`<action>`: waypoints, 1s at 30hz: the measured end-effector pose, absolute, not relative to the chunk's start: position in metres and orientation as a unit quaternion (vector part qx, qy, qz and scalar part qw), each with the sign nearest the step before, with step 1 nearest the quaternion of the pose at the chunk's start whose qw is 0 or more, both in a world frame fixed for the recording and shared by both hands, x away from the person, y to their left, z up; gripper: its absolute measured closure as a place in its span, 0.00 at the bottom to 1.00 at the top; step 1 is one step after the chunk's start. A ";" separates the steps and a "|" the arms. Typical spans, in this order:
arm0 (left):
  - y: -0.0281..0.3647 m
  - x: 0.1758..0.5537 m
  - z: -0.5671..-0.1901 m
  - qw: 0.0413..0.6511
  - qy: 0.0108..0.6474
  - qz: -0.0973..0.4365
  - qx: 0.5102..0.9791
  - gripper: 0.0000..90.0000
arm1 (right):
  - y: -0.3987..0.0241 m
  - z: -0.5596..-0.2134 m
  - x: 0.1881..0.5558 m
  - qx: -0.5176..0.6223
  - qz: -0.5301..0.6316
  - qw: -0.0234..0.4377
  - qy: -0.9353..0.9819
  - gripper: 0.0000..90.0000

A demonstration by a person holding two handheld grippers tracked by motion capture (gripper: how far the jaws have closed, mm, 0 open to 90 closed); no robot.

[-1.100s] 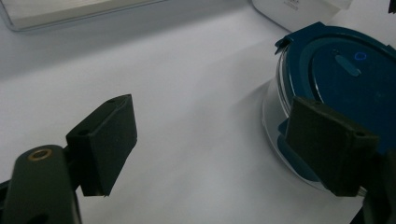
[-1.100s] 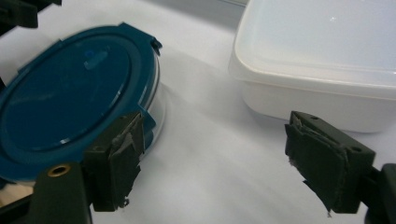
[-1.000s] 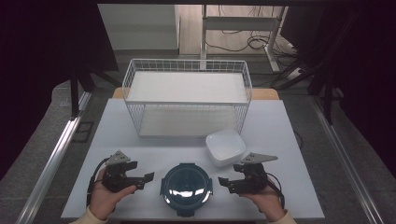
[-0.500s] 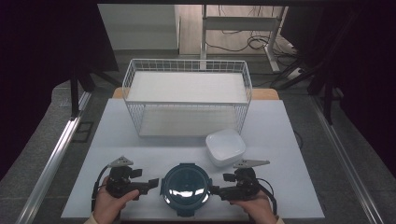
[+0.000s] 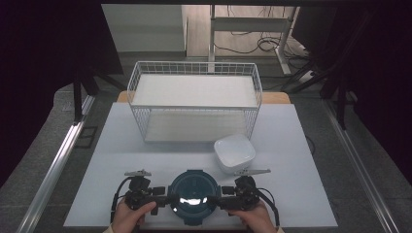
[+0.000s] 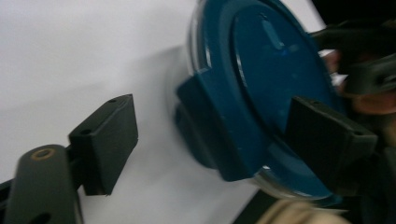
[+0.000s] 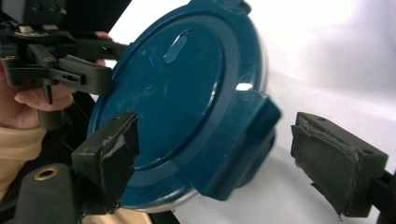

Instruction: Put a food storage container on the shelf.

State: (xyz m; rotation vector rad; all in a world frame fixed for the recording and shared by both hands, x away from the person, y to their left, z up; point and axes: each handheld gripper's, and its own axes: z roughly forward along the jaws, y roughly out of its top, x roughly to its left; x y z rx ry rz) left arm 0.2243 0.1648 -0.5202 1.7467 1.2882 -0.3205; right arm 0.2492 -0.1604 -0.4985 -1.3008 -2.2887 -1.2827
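Observation:
A round container with a dark blue clip-on lid (image 5: 193, 195) sits near the table's front edge. My left gripper (image 5: 160, 199) comes at it from the left, my right gripper (image 5: 224, 199) from the right. In the left gripper view my left gripper (image 6: 215, 140) is open, its jaws either side of a blue side latch (image 6: 219, 135). In the right gripper view my right gripper (image 7: 224, 161) is open too, its jaws straddling the opposite latch (image 7: 243, 140), one jaw over the lid (image 7: 177, 88). Neither pair of jaws presses on a latch.
A white square bowl (image 5: 234, 153) stands just behind and to the right of the container. Farther back is a white wire basket (image 5: 194, 99). The white table (image 5: 121, 145) has bare room at left. The front edge lies right under the hands.
Both grippers have closed in on the container from either side and dropped toward the front edge, so their open jaws now bracket its side latches. The container and bowl have stayed put.

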 end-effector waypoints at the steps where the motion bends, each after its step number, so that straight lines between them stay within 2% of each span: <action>1: 0.165 0.225 -0.522 0.460 0.525 -0.137 0.703 0.21 | -0.159 -0.499 0.249 -0.441 -0.437 0.111 -0.776 0.18; 4: 0.165 0.225 -0.523 0.465 0.526 -0.152 0.696 0.24 | -0.157 -0.502 0.248 -0.448 -0.440 0.120 -0.769 0.20; 6: 0.165 0.225 -0.524 0.471 0.527 -0.163 0.689 0.26 | -0.156 -0.509 0.249 -0.458 -0.439 0.145 -0.759 0.21; 10: 0.165 0.225 -0.526 0.474 0.522 -0.180 0.686 0.33 | -0.154 -0.511 0.249 -0.465 -0.439 0.146 -0.755 0.24; 18: 0.163 0.226 -0.526 0.468 0.540 -0.190 0.674 0.35 | -0.163 -0.515 0.255 -0.503 -0.448 0.187 -0.715 0.37; 23: 0.166 0.224 -0.522 0.474 0.543 -0.199 0.664 0.42 | -0.167 -0.513 0.255 -0.506 -0.452 0.193 -0.709 0.42; 30: 0.166 0.221 -0.518 0.481 0.543 -0.187 0.662 0.44 | -0.168 -0.508 0.249 -0.510 -0.464 0.184 -0.701 0.46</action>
